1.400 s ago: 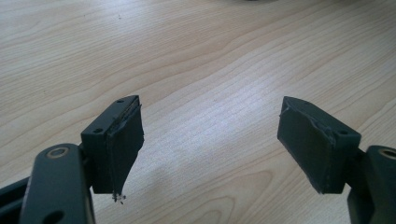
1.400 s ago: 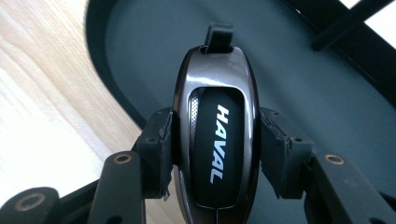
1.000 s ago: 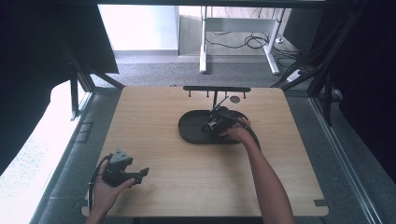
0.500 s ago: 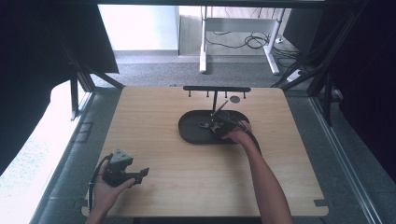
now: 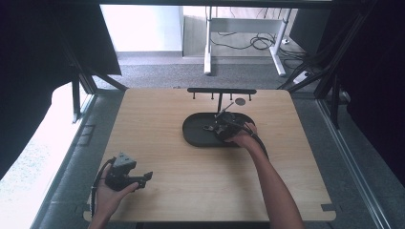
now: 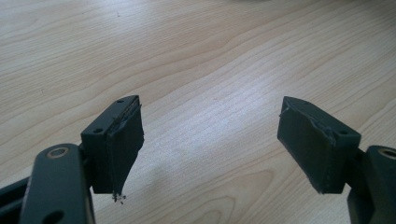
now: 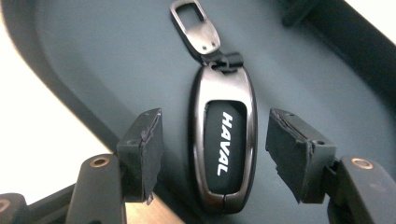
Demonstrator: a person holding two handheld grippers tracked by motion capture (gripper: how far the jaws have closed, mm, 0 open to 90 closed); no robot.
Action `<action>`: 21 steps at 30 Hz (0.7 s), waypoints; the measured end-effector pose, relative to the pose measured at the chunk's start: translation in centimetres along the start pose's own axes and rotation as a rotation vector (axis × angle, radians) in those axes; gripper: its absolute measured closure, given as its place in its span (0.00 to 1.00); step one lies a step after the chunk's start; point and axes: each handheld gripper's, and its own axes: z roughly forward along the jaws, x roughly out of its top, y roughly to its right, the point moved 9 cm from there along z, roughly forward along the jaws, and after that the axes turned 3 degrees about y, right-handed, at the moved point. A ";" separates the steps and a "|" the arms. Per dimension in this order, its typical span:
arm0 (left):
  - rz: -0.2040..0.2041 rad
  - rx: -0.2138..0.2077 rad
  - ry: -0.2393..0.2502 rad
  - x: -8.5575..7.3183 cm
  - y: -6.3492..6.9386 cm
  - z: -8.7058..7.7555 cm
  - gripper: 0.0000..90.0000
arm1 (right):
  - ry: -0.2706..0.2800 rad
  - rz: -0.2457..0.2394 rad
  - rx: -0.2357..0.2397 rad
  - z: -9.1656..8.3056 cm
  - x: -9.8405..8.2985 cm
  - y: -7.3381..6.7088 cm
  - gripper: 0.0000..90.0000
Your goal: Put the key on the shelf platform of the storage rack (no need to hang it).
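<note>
Little has been shifted since earlier — the right tool (image 7: 212,154) is held wide astride the key fob (image 7: 223,140) in the tray (image 5: 193,136), at the counter's (image 5: 157,119) one o'clock; it should be closed squarely. The left tool (image 6: 210,144) is kept wide — empty.

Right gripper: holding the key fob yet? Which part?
Nothing held. The right gripper is open, jaws either side of the key fob lying in the black tray, not touching it. Left gripper open, empty.
</note>
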 end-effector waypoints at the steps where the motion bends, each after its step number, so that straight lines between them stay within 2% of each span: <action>1: 0.000 0.000 0.000 0.0 0.0 0.0 0.25 | 0.000 0.000 0.000 0.0 0.0 0.0 0.41; 2: 0.001 0.000 -0.001 0.0 0.0 0.0 0.25 | 0.023 -0.011 0.005 -0.7 0.1 -0.5 0.42; 9: 0.010 -0.002 -0.007 0.0 0.3 0.2 0.25 | 0.059 -0.028 0.021 -2.4 -0.8 -1.8 0.43; 14: 0.016 -0.002 -0.010 0.0 0.4 0.3 0.25 | 0.096 -0.023 0.035 -3.7 -1.8 -2.2 0.44; 21: 0.018 0.002 -0.011 0.0 0.5 0.3 0.25 | 0.152 0.011 0.057 -5.6 -3.6 -2.8 0.44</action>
